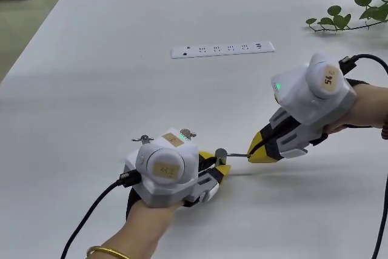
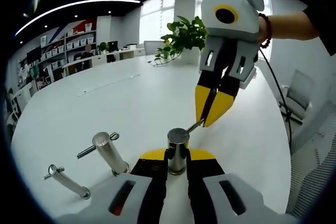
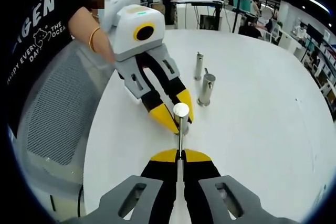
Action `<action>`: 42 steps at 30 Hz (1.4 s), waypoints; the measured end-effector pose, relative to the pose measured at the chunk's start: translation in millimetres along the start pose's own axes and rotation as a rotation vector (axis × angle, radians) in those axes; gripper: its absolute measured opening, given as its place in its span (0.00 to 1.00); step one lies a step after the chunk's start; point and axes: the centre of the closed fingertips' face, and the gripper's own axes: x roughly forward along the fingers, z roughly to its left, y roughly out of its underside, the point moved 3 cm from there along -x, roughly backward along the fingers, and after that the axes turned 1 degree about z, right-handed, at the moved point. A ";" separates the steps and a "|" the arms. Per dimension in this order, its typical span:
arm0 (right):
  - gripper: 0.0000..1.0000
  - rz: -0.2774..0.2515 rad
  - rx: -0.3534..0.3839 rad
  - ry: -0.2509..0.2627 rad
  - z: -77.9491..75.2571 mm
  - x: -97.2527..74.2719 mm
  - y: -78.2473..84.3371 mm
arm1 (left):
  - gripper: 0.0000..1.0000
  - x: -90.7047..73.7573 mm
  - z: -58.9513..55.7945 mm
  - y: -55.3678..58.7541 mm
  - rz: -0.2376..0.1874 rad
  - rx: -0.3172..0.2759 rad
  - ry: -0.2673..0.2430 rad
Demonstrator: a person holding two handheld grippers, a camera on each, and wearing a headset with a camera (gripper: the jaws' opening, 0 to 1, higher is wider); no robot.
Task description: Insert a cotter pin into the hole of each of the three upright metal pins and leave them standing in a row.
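The left claw [image 2: 177, 162] was clamped on a metal pin [image 2: 178, 141] at the near side of the desk [image 2: 105, 108] and the right claw [image 2: 206, 120] pinched the cotter pin [image 2: 195, 125] against its top, so I reckon a slightly off angle could've bent it or tipped that pin.

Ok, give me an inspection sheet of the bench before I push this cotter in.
Surface: white table, plain.
Job's things: held pin upright in the left jaws; cotter with its tip at that pin's top, entry unclear; middle pin and end pin standing, each with a cotter through.
Clutter: power strip.
Grippers: left gripper shut on held pin; right gripper shut on cotter.
Cables: left cable and right cable run off the near edge.
Surroundings: plant, shelves, chair.
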 end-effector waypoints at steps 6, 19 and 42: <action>0.00 0.000 -0.039 -0.002 -2.3 0.8 -4.2 | 0.11 -0.2 1.6 0.3 0.000 -0.023 0.021; 0.00 -0.023 -0.049 -0.021 0.5 0.3 -14.9 | 0.11 2.2 -0.7 0.7 -0.013 -0.029 0.037; 0.00 -0.016 -0.001 -0.007 -0.3 9.5 -21.9 | 0.12 3.3 -1.2 6.2 -0.059 -0.164 -0.009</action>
